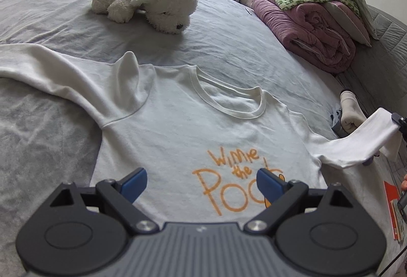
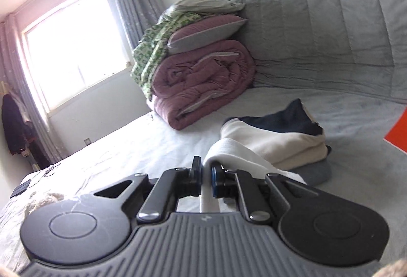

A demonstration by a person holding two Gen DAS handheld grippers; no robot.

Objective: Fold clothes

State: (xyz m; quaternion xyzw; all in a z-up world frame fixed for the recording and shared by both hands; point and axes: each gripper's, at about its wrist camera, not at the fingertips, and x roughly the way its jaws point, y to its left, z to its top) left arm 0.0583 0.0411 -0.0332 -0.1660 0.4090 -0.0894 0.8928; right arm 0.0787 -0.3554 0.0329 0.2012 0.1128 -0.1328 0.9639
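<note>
Pinching the shirt's sleeve [image 2: 229, 149], right gripper [image 2: 206, 175] fingers nearly meet; left gripper [image 1: 201, 184] fingers spread wide above the shirt [image 1: 178, 119].

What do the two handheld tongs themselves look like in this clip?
Both match: left tongs and right tongs have black linkage arms with silver screws, two round black discs, a ribbed grey body with a small white mark, and blue pads on the fingertips. No sleeves show.

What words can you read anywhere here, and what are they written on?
"Winnie the Pooh" in orange handwriting on the front of the white shirt; the last letter hides behind a finger of the left gripper.
The red book at the bed's edge: print too small to read.
Right wrist view: no readable text.
</note>
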